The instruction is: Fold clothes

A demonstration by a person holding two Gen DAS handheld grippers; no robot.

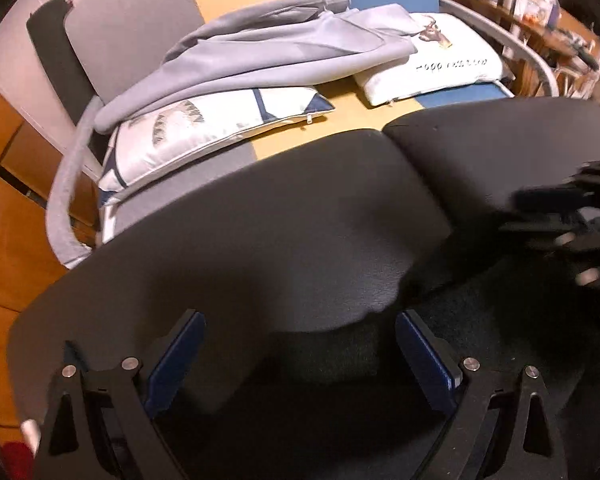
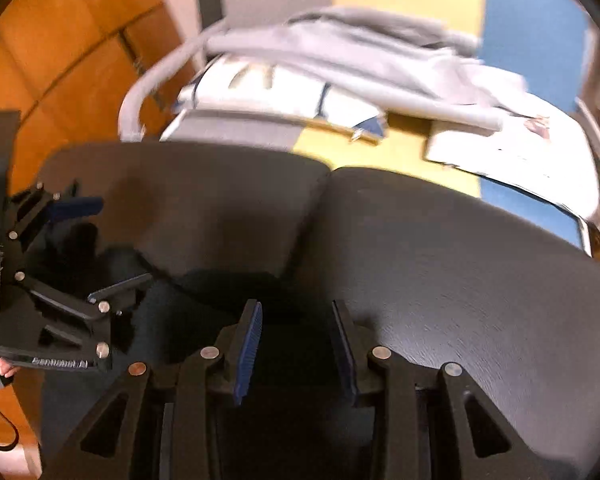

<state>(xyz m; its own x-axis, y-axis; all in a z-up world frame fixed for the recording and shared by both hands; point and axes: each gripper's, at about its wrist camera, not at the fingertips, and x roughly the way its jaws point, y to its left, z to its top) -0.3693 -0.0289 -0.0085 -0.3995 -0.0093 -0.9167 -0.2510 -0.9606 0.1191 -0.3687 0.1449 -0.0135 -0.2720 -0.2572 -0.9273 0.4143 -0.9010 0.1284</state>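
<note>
Garment edge [image 1: 360, 316] between jaws (ungripped)

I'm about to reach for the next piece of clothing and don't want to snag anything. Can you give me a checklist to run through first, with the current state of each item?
1. Left gripper free: ok, jaws wide, nothing between them.
2. Right gripper free: ok, jaws apart, nothing pinched.
3. Grippers apart from each other: ok, a gap shows between them.
4. Grey garment spread flat: not ok, it lies bunched across the patterned pillow and the white pillow.
5. Dark cloth below the dark panels lying smooth: cannot tell, it is mostly hidden.
</note>
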